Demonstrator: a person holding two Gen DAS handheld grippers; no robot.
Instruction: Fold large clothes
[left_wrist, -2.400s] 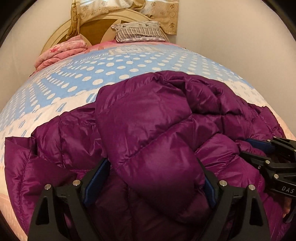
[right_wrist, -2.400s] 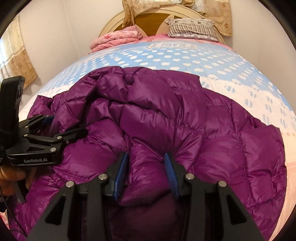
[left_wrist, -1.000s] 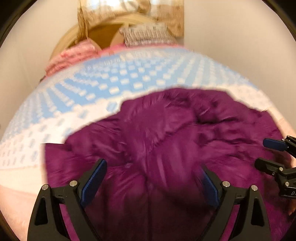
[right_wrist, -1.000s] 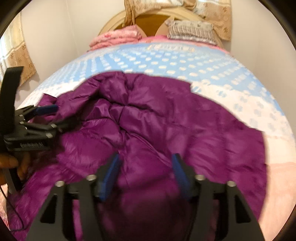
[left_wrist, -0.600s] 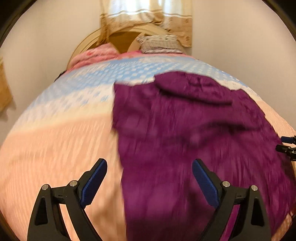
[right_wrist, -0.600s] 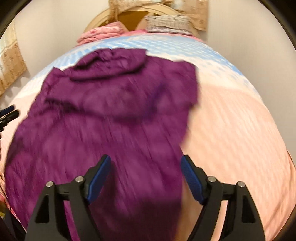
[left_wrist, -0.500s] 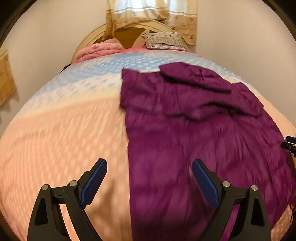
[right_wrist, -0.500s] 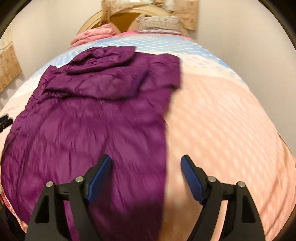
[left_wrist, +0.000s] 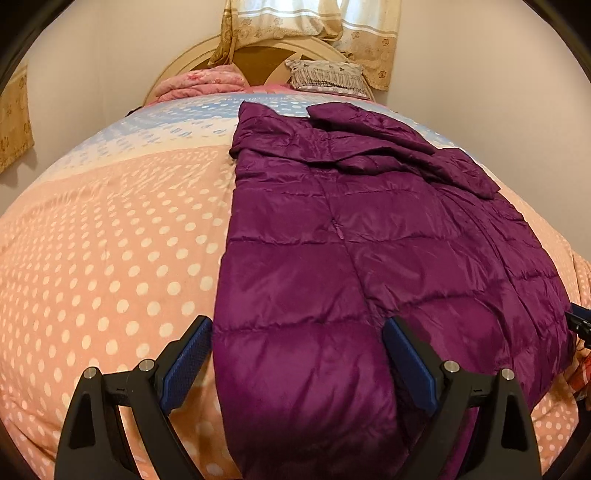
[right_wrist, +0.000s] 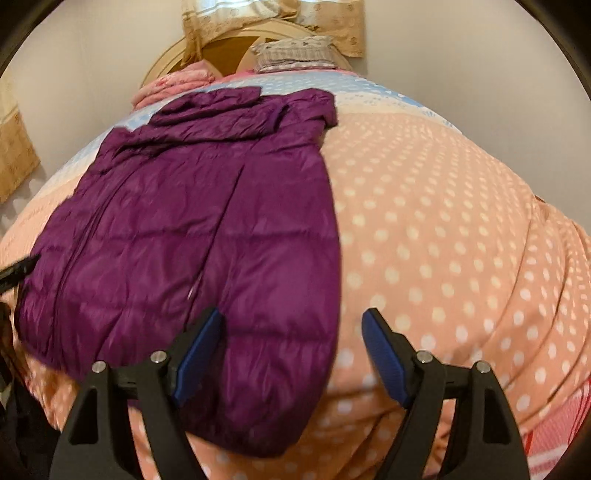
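Bed (left_wrist: 110, 258) under a pink, white-dotted cover, blue toward the headboard. Purple quilted jacket (left_wrist: 369, 240) spread lengthwise on it, hem at the near edge, collar end toward the headboard, a sleeve folded across the upper part. Left tool (left_wrist: 297, 363) wide, nothing gripped, over the jacket's near left corner, hem lying between the blue pads. Right tool (right_wrist: 291, 356) also wide, having just narrowed slightly, over the near right corner, jacket edge between its pads, unpressed.
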